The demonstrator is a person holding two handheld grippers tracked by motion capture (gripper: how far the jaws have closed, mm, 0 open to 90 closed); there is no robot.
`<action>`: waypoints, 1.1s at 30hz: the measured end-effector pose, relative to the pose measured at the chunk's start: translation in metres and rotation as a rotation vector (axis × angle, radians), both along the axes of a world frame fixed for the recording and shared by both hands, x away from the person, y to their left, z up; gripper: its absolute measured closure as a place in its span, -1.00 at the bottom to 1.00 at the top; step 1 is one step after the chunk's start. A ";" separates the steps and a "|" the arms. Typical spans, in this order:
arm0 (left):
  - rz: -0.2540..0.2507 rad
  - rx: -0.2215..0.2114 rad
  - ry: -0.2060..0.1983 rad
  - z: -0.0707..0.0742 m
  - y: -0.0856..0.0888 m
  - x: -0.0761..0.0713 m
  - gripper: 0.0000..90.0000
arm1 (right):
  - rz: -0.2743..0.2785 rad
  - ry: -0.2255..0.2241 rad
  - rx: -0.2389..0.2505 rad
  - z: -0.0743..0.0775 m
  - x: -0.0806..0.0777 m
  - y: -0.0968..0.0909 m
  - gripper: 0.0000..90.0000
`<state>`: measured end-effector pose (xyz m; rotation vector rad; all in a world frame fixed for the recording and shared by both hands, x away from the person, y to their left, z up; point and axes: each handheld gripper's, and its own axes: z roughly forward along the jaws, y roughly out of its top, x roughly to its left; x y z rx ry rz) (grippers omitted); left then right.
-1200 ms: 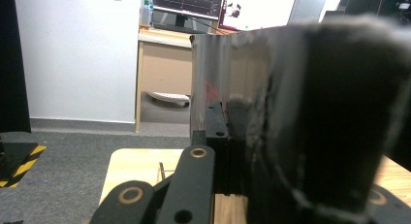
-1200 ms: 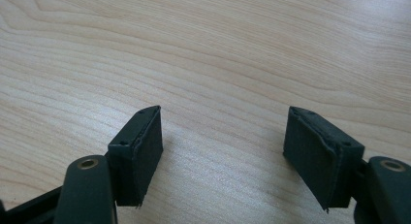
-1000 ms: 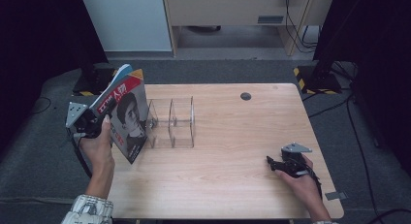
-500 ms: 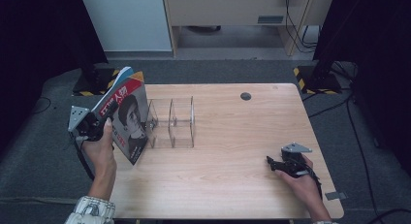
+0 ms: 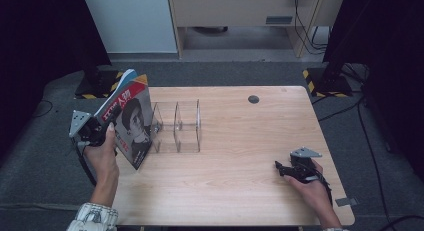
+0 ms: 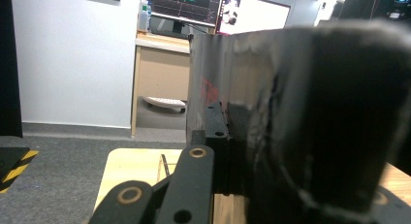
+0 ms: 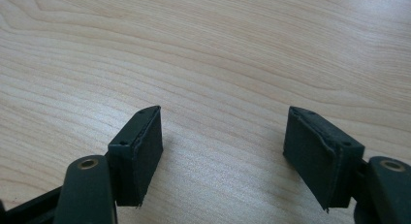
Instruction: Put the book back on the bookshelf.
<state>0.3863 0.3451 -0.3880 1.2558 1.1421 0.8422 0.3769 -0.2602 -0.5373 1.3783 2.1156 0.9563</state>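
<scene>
clear acrylic rack waits beside the magazine; your left hand-held gripper clamps it upright at the bench's left edge for slotting; your right hand-held gripper rests open, empty.

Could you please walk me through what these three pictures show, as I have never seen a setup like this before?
Gladly. There is no robot arm here: a person at a light wooden table holds a hand-held black two-jaw gripper in each hand. The high view looks down from above the person's side; the two others come from cameras riding on the grippers, looking along their jaws.

The left gripper is shut on a magazine with a black-and-white portrait and red lettering on its cover, held tilted at the table's left edge. In the left gripper view that magazine looms dark and blurred.

The right gripper rests low near the table's right front corner, jaws open with nothing between them, as the right gripper view shows.

On the table stand a clear plastic divider rack, beside the magazine, and a small dark round disc.
</scene>
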 end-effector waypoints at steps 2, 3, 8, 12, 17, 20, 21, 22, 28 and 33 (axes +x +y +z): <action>0.000 0.001 0.000 0.000 0.000 0.000 0.90 | -0.001 -0.002 0.000 0.000 0.000 0.000 -0.32; 0.000 0.000 0.001 -0.001 0.000 0.000 0.90 | -0.001 -0.002 0.000 0.000 0.000 0.000 -0.32; -0.003 -0.013 0.004 -0.005 0.004 -0.001 0.88 | -0.002 -0.002 0.001 0.000 0.000 0.000 -0.32; -0.001 -0.031 0.004 -0.008 0.008 -0.002 0.87 | -0.001 -0.001 0.001 0.000 0.000 0.000 -0.32; -0.003 -0.029 0.006 -0.009 0.008 -0.002 0.86 | -0.002 -0.001 0.001 0.000 0.000 0.000 -0.32; 0.006 -0.017 0.013 -0.008 0.006 -0.003 0.84 | -0.002 -0.001 0.002 0.000 0.000 0.000 -0.32; 0.004 -0.014 0.015 -0.008 0.006 -0.003 0.83 | -0.002 -0.001 0.002 0.000 0.000 0.000 -0.32; 0.005 -0.011 0.017 -0.008 0.005 -0.003 0.82 | -0.002 -0.001 0.001 0.000 0.000 0.000 -0.32; -0.011 -0.006 0.039 -0.008 0.008 -0.003 0.73 | -0.002 -0.001 0.001 0.000 0.000 0.000 -0.32; 0.000 -0.006 0.034 -0.009 0.008 -0.003 0.47 | -0.002 -0.001 0.002 0.000 0.000 0.000 -0.32</action>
